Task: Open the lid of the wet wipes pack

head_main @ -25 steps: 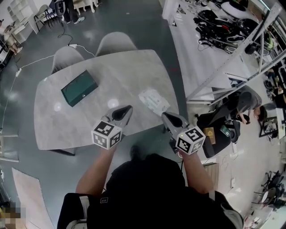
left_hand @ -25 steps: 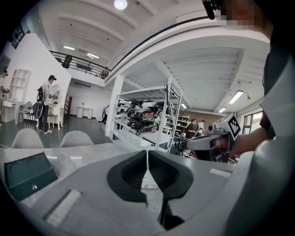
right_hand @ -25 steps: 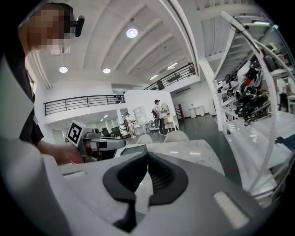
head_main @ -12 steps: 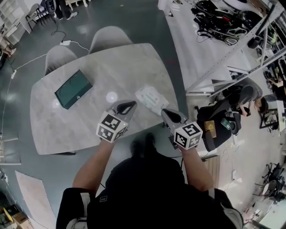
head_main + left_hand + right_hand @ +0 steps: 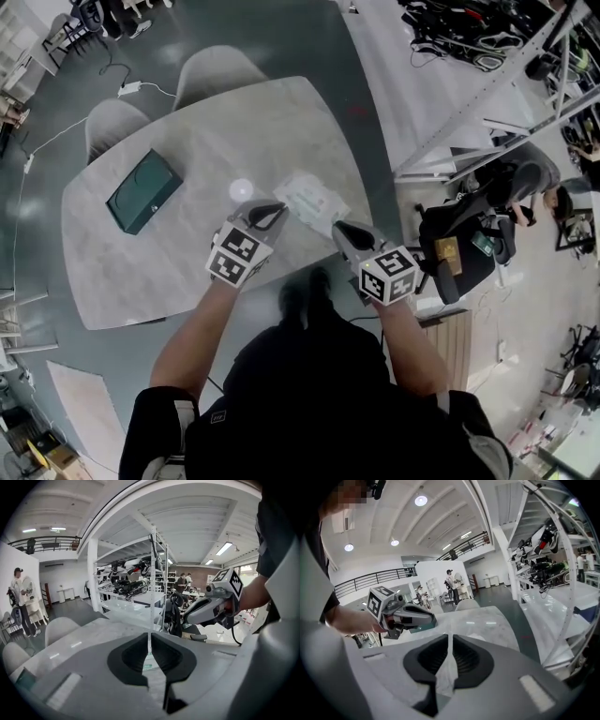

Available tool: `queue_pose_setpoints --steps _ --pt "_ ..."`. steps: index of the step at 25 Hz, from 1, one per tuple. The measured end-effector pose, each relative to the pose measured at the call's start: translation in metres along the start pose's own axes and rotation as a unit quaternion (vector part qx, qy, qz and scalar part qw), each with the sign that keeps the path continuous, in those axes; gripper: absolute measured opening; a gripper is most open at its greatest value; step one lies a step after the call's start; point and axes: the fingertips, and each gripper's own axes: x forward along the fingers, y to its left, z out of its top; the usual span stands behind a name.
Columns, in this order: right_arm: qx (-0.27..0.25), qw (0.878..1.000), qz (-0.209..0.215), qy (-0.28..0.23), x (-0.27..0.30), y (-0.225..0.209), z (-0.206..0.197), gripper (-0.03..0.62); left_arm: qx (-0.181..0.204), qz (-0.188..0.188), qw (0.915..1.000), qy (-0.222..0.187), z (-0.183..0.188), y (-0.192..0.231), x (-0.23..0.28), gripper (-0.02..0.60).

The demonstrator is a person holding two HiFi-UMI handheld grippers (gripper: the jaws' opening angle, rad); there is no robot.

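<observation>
Wet wipes pack (image 5: 309,199), flat and white with pale print, lies on the light grey marble-pattern bench (image 5: 178,267), near the edge on the person's side. The left tool (image 5: 273,212) is just beside the pack's left edge, and whether it touches the pack I cannot tell. Its jaws are pressed together and hold nothing. The right tool (image 5: 341,229) is just beside the pack's near right corner. Its jaws are opening, a little apart, with only the bench surface showing between them. The lid of the pack is too small to judge. A dark green rectangular box (image 5: 142,190) lies well apart on the bench's left part. Two grey round-backed chairs (image 5: 214,67) stand at the far side.
</observation>
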Motion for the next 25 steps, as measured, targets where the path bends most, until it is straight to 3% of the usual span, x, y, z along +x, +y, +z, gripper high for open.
queue_pose_setpoints --steps 9,12,15,25 --pt "0.014 1.0 0.001 0.018 0.01 -0.029 -0.019 0.032 0.052 -0.028 0.9968 0.054 -0.017 -0.005 0.05 0.028" --pt "0.018 1.0 0.0 0.025 0.015 -0.035 -0.027 0.035 0.074 -0.038 0.9931 0.083 -0.03 -0.005 0.063 0.066" --pt "0.023 0.999 -0.002 0.032 0.019 -0.043 -0.035 0.038 0.1 -0.057 0.9874 0.108 -0.039 -0.008 0.08 0.103" --pt "0.03 0.997 -0.012 0.069 0.046 -0.069 -0.059 0.052 0.203 -0.091 0.9597 0.171 -0.07 0.001 0.125 0.14"
